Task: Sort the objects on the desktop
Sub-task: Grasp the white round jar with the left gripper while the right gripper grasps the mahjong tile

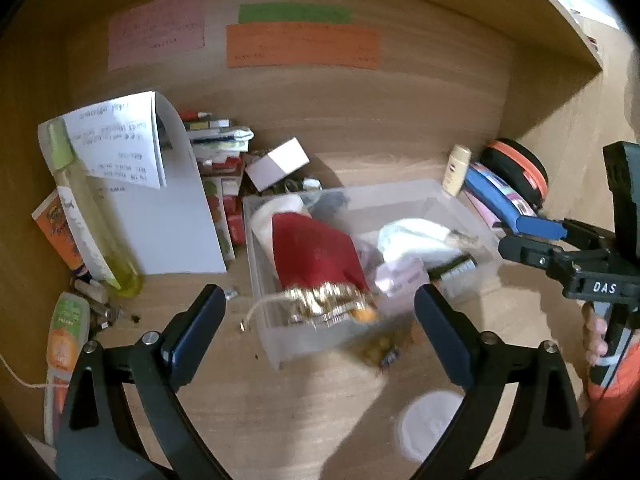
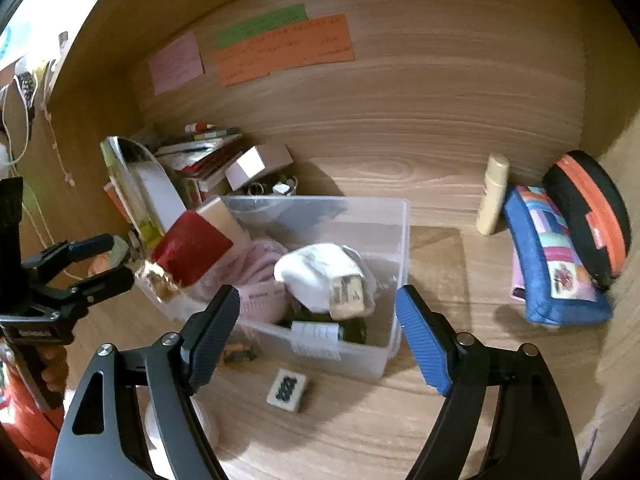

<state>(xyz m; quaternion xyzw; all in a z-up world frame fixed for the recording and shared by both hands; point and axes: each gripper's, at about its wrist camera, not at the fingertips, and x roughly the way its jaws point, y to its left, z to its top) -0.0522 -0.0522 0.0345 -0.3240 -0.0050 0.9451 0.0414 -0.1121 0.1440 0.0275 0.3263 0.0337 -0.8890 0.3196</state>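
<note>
Two hand-held grippers, both mine, both with jaws apart and nothing between them: left hand-held gripper [image 1: 320, 332] and right hand-held gripper [image 2: 320, 336] hover just over the near side of the clear plastic bin [image 2: 394, 280], which sits mid-table, a little back from the near edge. Red pouch with gold trim [image 1: 316, 256] lies half in the bin, draped over its near-left wall, gold end hanging out; looks soft and light, will flop, best pinched on the red cloth body, not the loose trim or string. White cloth bundle [image 2: 316, 272] in the bin is soft too, grab it mid-bulk. Small tile with dark marks [image 2: 287, 390] lies loose on the table [image 2: 440, 420] just in front of the bin; hard, flat, small, likely slippery, so take it across the short sides. Blue patchwork pouch [image 2: 552, 276] and the black-and-orange round case [image 2: 588, 216] are stacked against the right wall near the far right corner, cream bottle [image 2: 494, 196] beside them. Far left corner is crowded: papers [image 1: 168, 216], tall yellow bottle [image 1: 96, 232], boxes. Open room is the bare strip between bin and right-hand items, and the near edge. Bin walls thin, could slide if bumped.
</note>
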